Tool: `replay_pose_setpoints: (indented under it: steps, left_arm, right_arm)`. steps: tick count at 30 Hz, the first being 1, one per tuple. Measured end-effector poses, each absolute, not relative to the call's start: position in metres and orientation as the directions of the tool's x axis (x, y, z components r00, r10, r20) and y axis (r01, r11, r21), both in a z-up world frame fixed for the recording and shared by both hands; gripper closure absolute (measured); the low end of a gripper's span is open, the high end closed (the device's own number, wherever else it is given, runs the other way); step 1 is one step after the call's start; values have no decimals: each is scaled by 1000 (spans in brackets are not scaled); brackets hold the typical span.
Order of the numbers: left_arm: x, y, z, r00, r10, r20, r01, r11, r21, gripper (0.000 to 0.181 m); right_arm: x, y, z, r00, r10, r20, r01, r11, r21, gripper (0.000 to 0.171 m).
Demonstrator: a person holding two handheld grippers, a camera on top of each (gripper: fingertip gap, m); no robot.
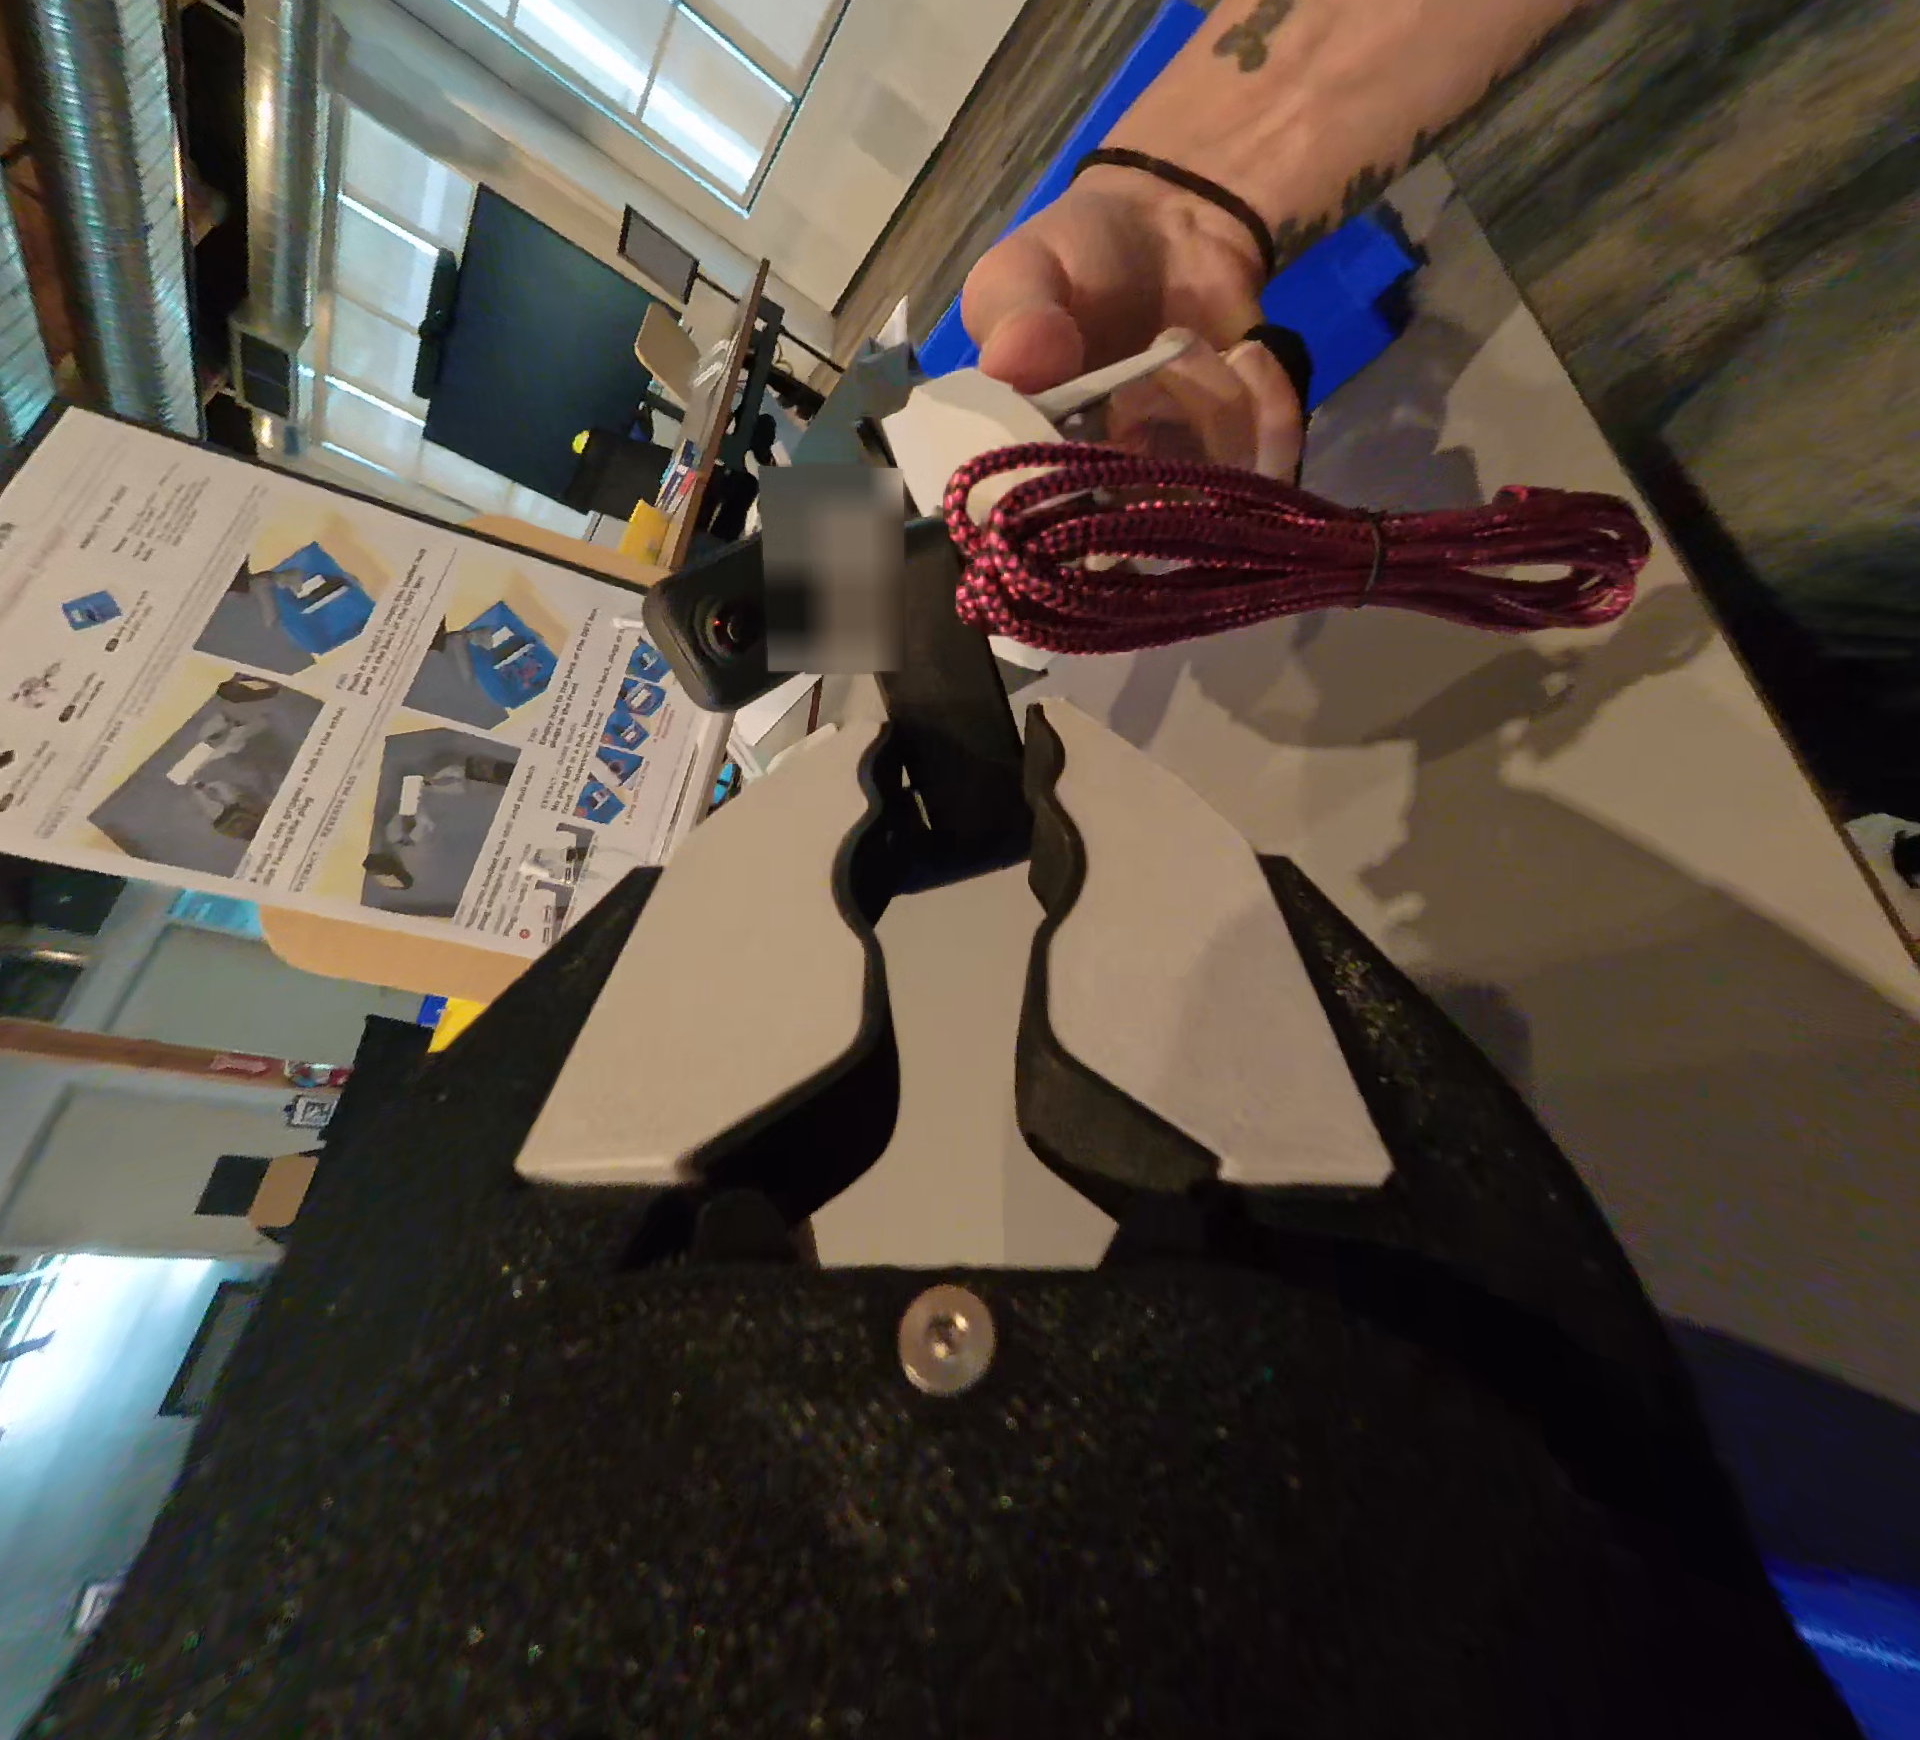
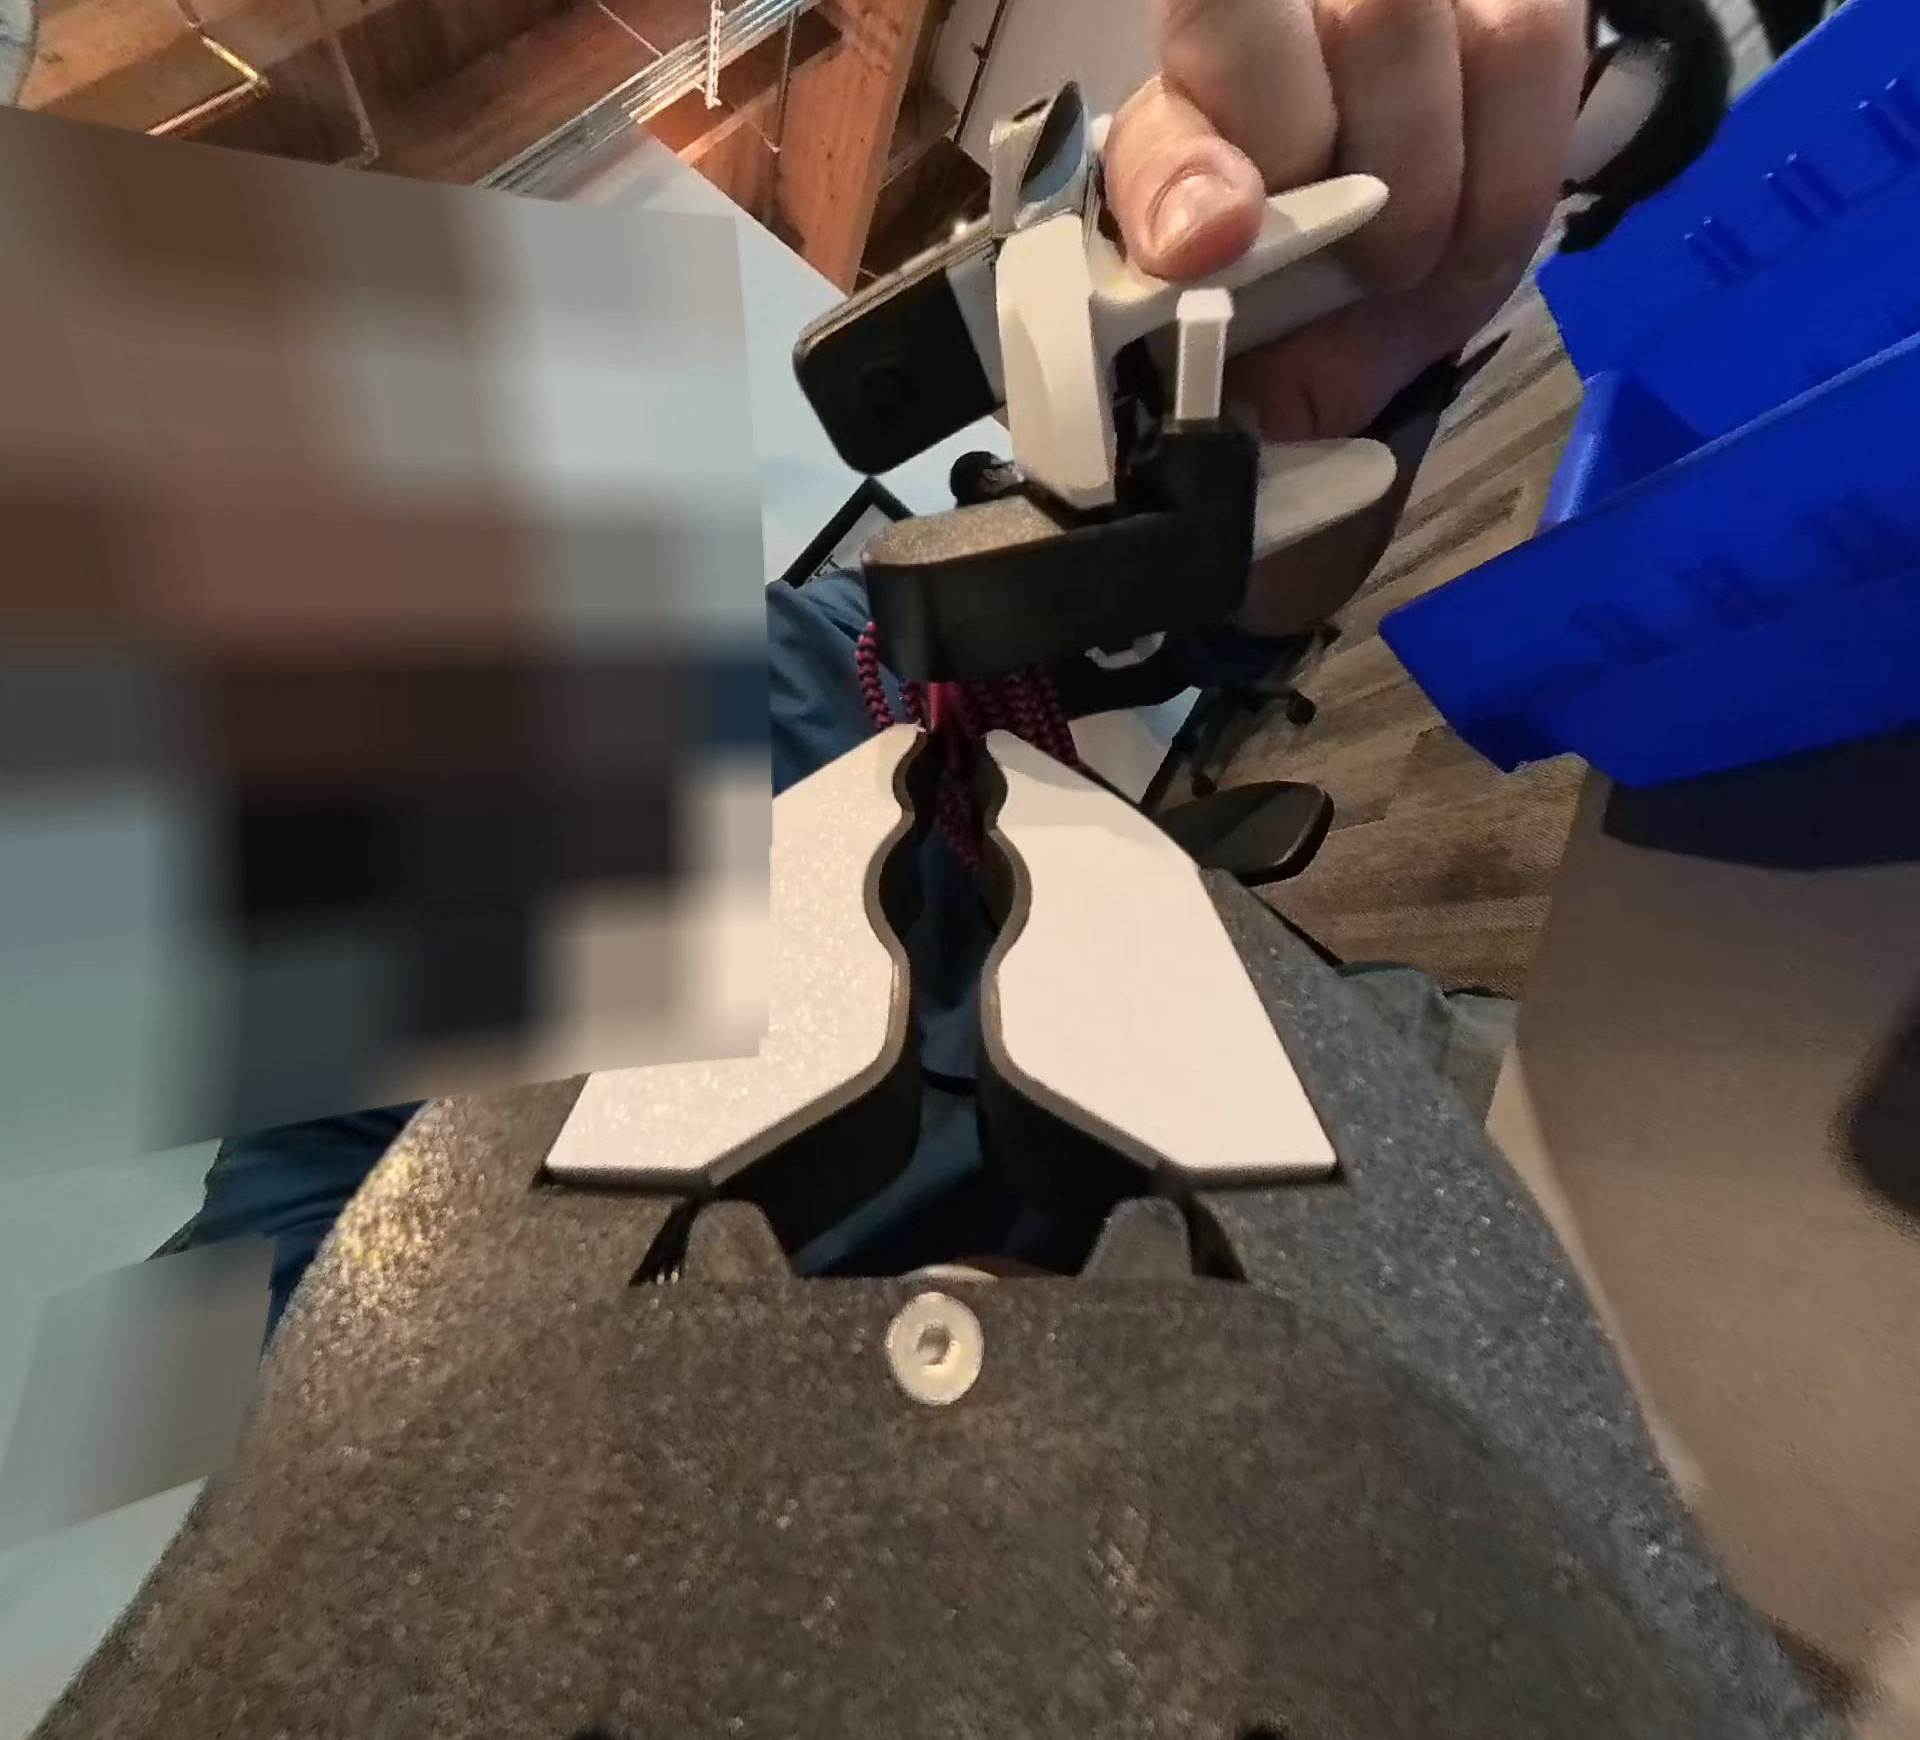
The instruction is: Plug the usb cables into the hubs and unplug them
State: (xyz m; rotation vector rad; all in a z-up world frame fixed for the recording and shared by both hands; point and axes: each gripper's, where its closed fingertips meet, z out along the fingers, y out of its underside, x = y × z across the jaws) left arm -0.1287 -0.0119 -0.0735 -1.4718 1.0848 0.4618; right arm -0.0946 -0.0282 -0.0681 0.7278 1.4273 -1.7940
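Observation:
A coiled red-and-black braided USB cable point(image 1: 1299, 568) hangs in the air over the grey table point(image 1: 1455, 911). In the right wrist view a strand of the cable point(image 2: 961, 807) runs between the tips of my right gripper point(image 2: 956, 745), which is shut on it. My left gripper point(image 1: 961, 729) has its jaws a little apart. A black part point(image 1: 951, 797) fills the gap at its tips, and I cannot tell whether it is gripped. The two grippers face each other closely, each held by a hand point(image 1: 1122, 288). I cannot make out a hub with certainty.
A blue plastic bin point(image 1: 1340, 288) stands on the table behind the hand and fills the right side of the right wrist view point(image 2: 1714, 443). A printed instruction sheet point(image 1: 312, 672) stands at the left. An office chair point(image 2: 1247, 817) is farther off. My left and right fingertips are right by each other.

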Motion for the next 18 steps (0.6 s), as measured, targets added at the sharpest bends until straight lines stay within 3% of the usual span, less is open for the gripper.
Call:
replay_pose_setpoints:
  steps: [9, 15, 18]
  left_arm:
    - [-136, -9, -74, 503, -304, -809, -832, 84, -549, 159]
    - [-148, -4, -56, 631, -225, -743, -733, 141, -665, 160]
    - [-149, -6, -50, 668, -199, -717, -691, 192, -697, 160]
  right_arm:
    - [-102, -26, -71, -559, -155, -814, 829, -134, -544, 167]
    - [-114, -24, -56, -597, -164, -785, 793, -272, -546, 164]
    - [-110, -26, -46, -635, -190, -749, 764, -298, -572, 153]
